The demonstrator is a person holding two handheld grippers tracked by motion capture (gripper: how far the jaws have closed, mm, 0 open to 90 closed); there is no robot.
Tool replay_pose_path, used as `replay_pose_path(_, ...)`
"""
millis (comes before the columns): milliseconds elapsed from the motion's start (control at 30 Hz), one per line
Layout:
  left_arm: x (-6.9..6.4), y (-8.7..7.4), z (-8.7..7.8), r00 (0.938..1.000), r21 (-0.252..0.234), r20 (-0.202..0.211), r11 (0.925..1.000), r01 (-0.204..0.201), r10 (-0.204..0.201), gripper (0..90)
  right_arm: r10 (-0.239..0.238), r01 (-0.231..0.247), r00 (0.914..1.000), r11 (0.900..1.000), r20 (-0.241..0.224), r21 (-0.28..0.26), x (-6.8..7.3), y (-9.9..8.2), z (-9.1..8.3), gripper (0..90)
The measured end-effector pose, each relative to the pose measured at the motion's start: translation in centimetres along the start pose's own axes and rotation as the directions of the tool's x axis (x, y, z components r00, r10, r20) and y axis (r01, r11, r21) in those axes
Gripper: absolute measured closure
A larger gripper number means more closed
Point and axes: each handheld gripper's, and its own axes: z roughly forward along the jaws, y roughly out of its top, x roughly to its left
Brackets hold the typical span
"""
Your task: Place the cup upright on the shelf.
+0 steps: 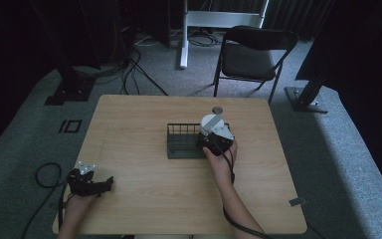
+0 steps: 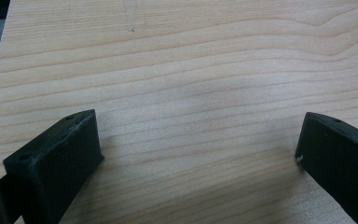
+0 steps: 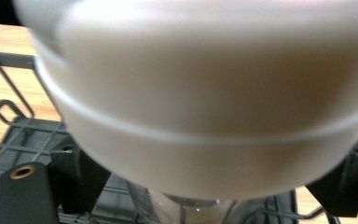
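Note:
A dark wire rack [image 1: 183,126] stands in the middle of the wooden table [image 1: 144,204]. My right gripper [image 1: 210,135] is at the rack's right end, shut on a white cup [image 1: 211,122] held just over the rack. In the right gripper view the white cup [image 3: 205,107] sits blurred and very close between the two black jaws of the right gripper [image 3: 212,184], with the rack's wires [image 3: 9,121] below and to the left. My left gripper [image 1: 107,184] rests near the table's front left corner. In its own view the left gripper [image 2: 200,154] stands open over bare wood.
A small round dark object [image 1: 217,109] lies on the table just beyond the rack. A folding chair [image 1: 251,55] stands behind the table on grey carpet. Cables [image 1: 47,174] trail on the floor at the left. Dark stands flank the table.

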Motion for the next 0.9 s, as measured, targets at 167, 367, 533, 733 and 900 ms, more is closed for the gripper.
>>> replay_pose_path(167,0.0,0.0,0.0,1.0000,0.000,0.000,1.0000,0.000,0.000,0.1,0.007,-0.007,0.9996,1.0000,-0.029,-0.006,-0.4,-0.1,-0.2,12.6)
replay_pose_path(367,0.0,0.0,0.0,1.0000,0.000,0.000,1.0000,0.000,0.000,0.1,-0.002,0.000,0.9978,0.9994,-0.067,-0.036,-1.0,0.0,-0.9,12.2)
replay_pose_path(533,0.0,0.0,0.0,1.0000,0.000,0.000,1.0000,0.000,0.000,0.1,-0.023,0.017,0.9955,0.9978,-0.092,-0.064,-1.3,0.2,-1.6,12.2)
replay_pose_path(733,0.0,0.0,0.0,1.0000,0.000,0.000,1.0000,0.000,0.000,0.1,-0.047,0.040,0.9929,0.9972,-0.109,-0.063,-1.9,0.0,-2.4,12.0)
replay_pose_path(900,0.0,0.0,0.0,1.0000,0.000,0.000,1.0000,0.000,0.000,0.1,-0.063,0.055,0.9909,0.9960,-0.118,-0.070,-2.2,-0.1,-3.2,12.1)
